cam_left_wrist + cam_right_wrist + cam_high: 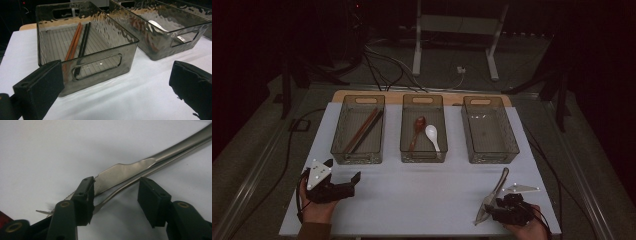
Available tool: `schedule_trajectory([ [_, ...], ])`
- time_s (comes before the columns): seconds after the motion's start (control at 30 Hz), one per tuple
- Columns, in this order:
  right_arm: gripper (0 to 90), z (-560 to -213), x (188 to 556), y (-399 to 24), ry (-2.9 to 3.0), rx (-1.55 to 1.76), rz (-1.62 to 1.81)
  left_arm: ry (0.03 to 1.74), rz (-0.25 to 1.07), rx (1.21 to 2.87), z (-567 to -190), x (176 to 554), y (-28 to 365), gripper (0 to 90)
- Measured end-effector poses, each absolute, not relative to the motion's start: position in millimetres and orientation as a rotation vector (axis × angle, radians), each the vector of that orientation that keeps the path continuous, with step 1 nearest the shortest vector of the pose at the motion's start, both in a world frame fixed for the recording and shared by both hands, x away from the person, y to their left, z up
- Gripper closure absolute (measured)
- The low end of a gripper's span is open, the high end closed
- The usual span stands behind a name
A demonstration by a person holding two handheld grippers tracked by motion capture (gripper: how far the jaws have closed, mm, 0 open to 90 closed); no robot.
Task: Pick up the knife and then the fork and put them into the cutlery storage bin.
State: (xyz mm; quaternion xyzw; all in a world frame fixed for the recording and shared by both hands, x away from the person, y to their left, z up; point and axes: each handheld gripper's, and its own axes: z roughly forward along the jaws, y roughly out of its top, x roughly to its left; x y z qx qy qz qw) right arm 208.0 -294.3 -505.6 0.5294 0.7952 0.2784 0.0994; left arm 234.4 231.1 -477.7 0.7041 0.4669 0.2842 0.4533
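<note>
Lying on the white table (412, 195) at its near right corner, the metal table knife (492, 196) and a fork under it (110, 198) run with their long axis from near-left to far-right; the handles point toward the far right, at the near corner of the right bin (490, 129), while the blade tip and the fork tines point near and left. In the right claw view the knife blade slants up from lower left to upper right, its serrated edge just beside the left pad.

The right claw (490, 212) sits low over the near end of this cutlery, held by the right hand (528, 229) at the table's near edge, with its grey plate out to the right. Its jaws stand about half open and straddle the blade and the fork; the left pad (86, 200) meets the blade edge, the right pad (151, 202) stands apart from the metal, so nothing is clamped.

The left claw (343, 176) rests at the near left of the table in the left hand (317, 205), aimed at the left bin (85, 50). Its jaws are wide apart with nothing between them.

That left bin holds brown and black chopsticks (78, 42); the middle bin (423, 127) holds a brown spoon (417, 130) and a white spoon (432, 136).
</note>
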Motion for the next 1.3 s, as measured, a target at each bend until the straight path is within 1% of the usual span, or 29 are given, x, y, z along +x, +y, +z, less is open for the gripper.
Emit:
schedule_trajectory([
  [0.1, 47.0, -506, 208, -293, 2.349, 1.569, 0.814, 1.153, 0.702, 1.739, -478, 234, 231, 0.7],
  [0.2, 43.6, -507, 209, -292, 2.348, 1.571, 0.78, 1.152, 0.701, 1.74, -478, 234, 231, 0.7],
  [0.27, 44.2, -506, 210, -292, 2.35, 1.571, 0.77, 1.152, 0.701, 1.738, -478, 234, 231, 0.7],
  [0.37, 49.5, -505, 210, -292, 2.34, 1.568, 0.735, 1.152, 0.701, 1.739, -478, 234, 231, 0.7],
  [0.57, 52.5, -505, 211, -292, 2.335, 1.573, 0.722, 1.152, 0.699, 1.742, -478, 234, 231, 0.7],
  [0.7, 56.1, -504, 211, -295, 2.317, 1.571, 0.652, 1.152, 0.699, 1.738, -478, 234, 231, 0.7],
  [1.1, 71.1, -502, 216, -311, 2.297, 1.635, 0.656, 1.151, 0.699, 1.741, -478, 234, 231, 0.7],
  [1.3, 76.0, -502, 219, -321, 2.255, 1.67, 0.627, 1.151, 0.7, 1.742, -478, 234, 231, 0.7],
])
